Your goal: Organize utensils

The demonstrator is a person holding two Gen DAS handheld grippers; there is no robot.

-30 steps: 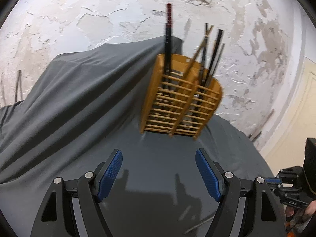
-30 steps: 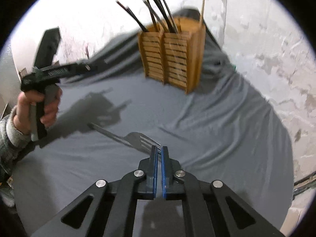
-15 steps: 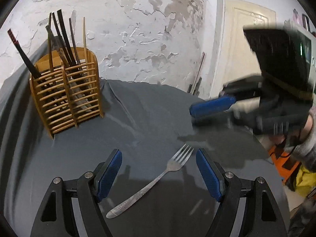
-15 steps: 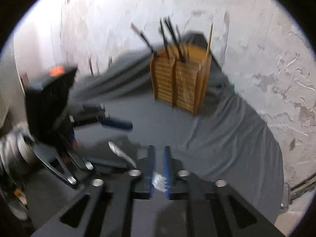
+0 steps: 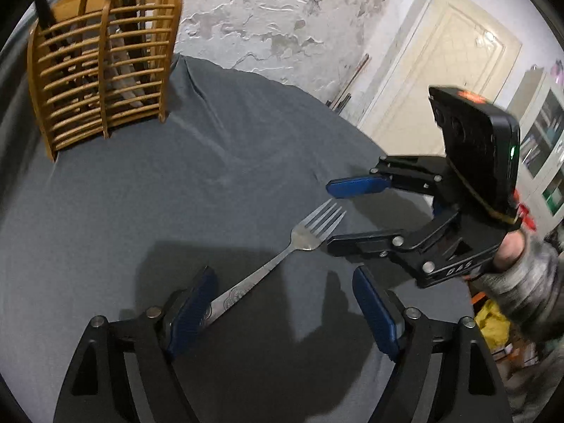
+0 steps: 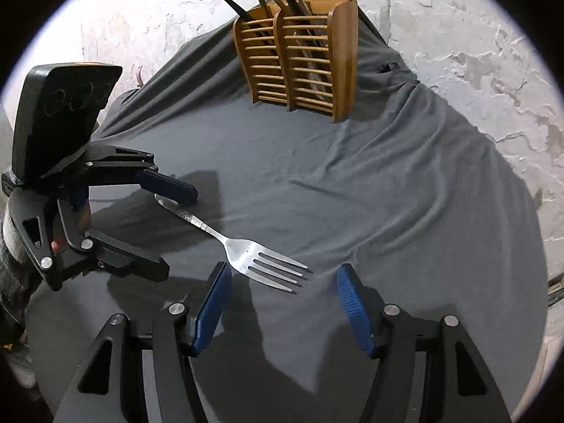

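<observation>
A steel fork (image 5: pixel 282 253) (image 6: pixel 246 250) lies flat on the grey cloth (image 5: pixel 229 176). My left gripper (image 5: pixel 283 271) (image 6: pixel 179 232) straddles the handle end, which sits close to its left pad (image 5: pixel 192 303); the jaws are wide and closing slightly, with no pad pressing on the handle. My right gripper (image 6: pixel 282 269) (image 5: pixel 329 216) is around the tines from the opposite side, its jaws opening and clear of them. At the back stands a slatted wooden utensil holder (image 5: pixel 105 70) (image 6: pixel 299 60) with several dark utensils and chopsticks in it.
The cloth rises in folds against a peeling white wall (image 6: pixel 458 53) behind the holder. In the left wrist view a cream door (image 5: pixel 440 81) and a glass-fronted cabinet (image 5: pixel 543 148) lie beyond the table's right edge. A person's sleeve (image 5: pixel 528 282) holds the right gripper.
The right gripper, shut at the fork's tines a second ago, has opened wide. The left gripper swung from facing the holder down to the fork's handle.
</observation>
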